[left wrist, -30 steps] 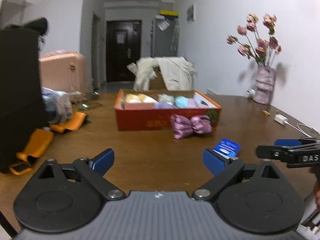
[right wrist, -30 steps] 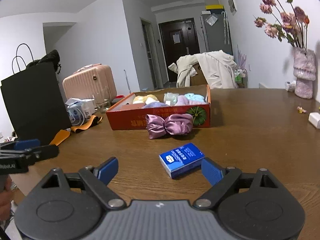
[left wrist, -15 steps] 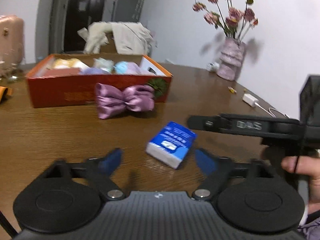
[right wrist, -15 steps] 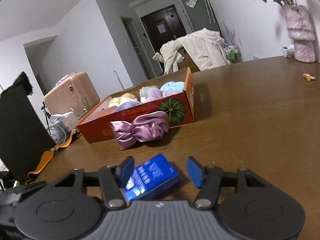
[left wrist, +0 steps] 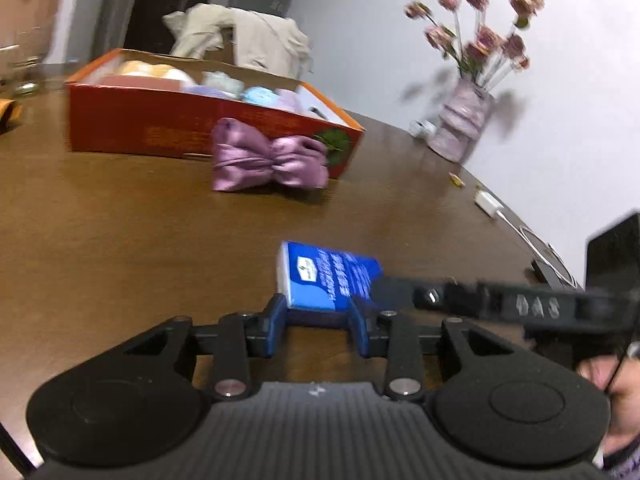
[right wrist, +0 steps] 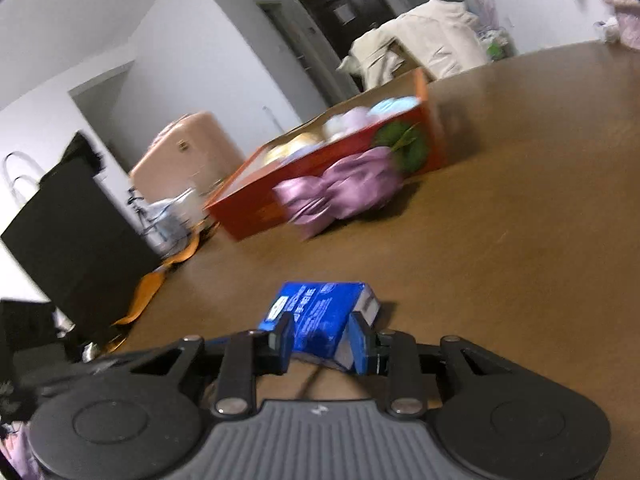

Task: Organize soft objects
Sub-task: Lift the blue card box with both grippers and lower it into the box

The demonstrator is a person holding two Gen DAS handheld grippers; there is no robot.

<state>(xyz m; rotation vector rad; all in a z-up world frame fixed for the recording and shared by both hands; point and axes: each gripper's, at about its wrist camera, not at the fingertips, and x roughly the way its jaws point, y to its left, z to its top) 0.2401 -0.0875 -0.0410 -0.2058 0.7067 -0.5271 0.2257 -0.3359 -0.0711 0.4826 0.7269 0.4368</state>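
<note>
A blue tissue pack point(left wrist: 330, 276) lies near the front of the brown table point(left wrist: 120, 232). My left gripper point(left wrist: 318, 320) is closed on its near end. My right gripper point(right wrist: 322, 344) is closed on the same pack point(right wrist: 320, 320) from the other side; its finger point(left wrist: 480, 300) reaches in from the right in the left wrist view. A purple satin bow point(left wrist: 268, 160) lies against the front of an orange box point(left wrist: 140, 128) that holds several pastel soft items. The bow point(right wrist: 340, 192) and box point(right wrist: 256, 212) also show in the right wrist view.
A vase of pink flowers point(left wrist: 464, 120) stands at the right by the wall. A white charger with its cable point(left wrist: 488, 202) lies near the table's right edge. A black bag point(right wrist: 68, 240), orange straps point(right wrist: 148, 292) and a pink suitcase point(right wrist: 184, 152) are at the left.
Both grippers moved in on the blue tissue pack from opposite sides and closed on it. They were open and apart a second ago.
</note>
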